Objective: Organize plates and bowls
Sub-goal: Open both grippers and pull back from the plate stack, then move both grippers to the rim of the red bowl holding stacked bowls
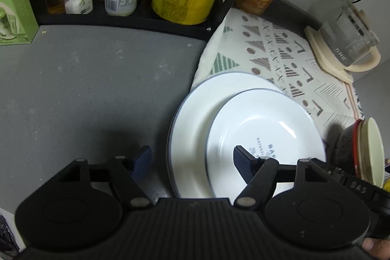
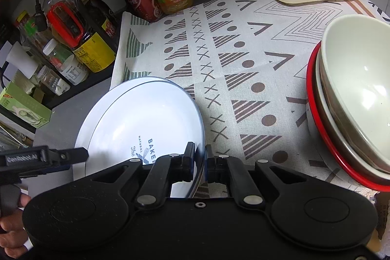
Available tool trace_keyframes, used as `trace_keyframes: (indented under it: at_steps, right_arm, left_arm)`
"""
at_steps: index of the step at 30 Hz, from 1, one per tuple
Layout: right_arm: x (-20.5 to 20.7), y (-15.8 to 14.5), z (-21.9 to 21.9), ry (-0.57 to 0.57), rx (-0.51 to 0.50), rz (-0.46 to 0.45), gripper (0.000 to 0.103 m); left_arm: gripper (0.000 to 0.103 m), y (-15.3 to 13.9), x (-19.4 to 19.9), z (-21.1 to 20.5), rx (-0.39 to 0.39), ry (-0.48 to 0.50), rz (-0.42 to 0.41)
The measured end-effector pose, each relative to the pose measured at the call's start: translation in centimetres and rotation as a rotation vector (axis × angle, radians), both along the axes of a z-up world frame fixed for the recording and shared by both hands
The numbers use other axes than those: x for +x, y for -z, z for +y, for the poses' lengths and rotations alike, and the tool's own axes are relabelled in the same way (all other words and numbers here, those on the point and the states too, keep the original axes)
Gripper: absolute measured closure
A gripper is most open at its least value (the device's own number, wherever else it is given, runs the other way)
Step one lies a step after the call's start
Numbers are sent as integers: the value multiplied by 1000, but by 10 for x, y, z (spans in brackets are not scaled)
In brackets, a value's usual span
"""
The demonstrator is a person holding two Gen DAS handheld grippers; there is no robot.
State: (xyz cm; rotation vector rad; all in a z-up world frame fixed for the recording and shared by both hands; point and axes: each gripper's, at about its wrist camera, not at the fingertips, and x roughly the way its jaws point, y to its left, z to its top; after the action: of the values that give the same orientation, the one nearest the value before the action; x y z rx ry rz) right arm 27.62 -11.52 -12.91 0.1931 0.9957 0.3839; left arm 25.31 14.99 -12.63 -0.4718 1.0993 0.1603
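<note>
We have the top plate pinched by its near-right rim in the right gripper — the jaws nearly closed, one finger over the rim and one under it. The plate lies ahead and left of those jaws, over a larger plate that sits half on the grey worktop and half on the patterned cloth.

The left gripper holds nothing; its jaws stand wide open, one finger over the bare worktop, the other over the top plate's near side.

The step, as we judge it, is settling this plate onto the one below. To do it well we keep the pinch firm on the thin rim, lower the plate level so the far edge does not scrape, and centre it before easing off; it now sits offset toward our right. The open left jaws could steady the opposite rim.

A round plate has no long axis; it faces up, its printed wording running away from the right jaws.

The stacked bowls stand well right of the right jaws, on the cloth.
</note>
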Motion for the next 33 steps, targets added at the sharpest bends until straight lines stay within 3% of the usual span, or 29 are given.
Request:
trace_keyframes:
  at_steps: [4, 7, 9, 15, 26, 31, 33]
  right_arm:
    - [0, 3, 2, -3, -2, 12, 93]
    - [0, 4, 4, -4, -6, 16, 92]
    - [0, 6, 5, -5, -3, 24, 91]
    - [2, 8, 8, -4, -6, 29, 86]
    - [7, 13, 13, -4, 8, 44, 74]
    - [6, 12, 14, 1, -1, 43, 72]
    - [5, 8, 15, -1, -6, 41, 69]
  left_arm:
    - [32, 8, 2, -7, 3, 25, 12]
    - [40, 13, 3, -8, 9, 24, 30]
    - [56, 18, 3, -6, 8, 17, 46]
    - [67, 17, -2, 5, -21, 4, 16]
    - [77, 16, 0, 15, -44, -17, 7]
    - [77, 14, 5, 13, -19, 15, 20]
    - [72, 10, 6, 12, -4, 23, 17]
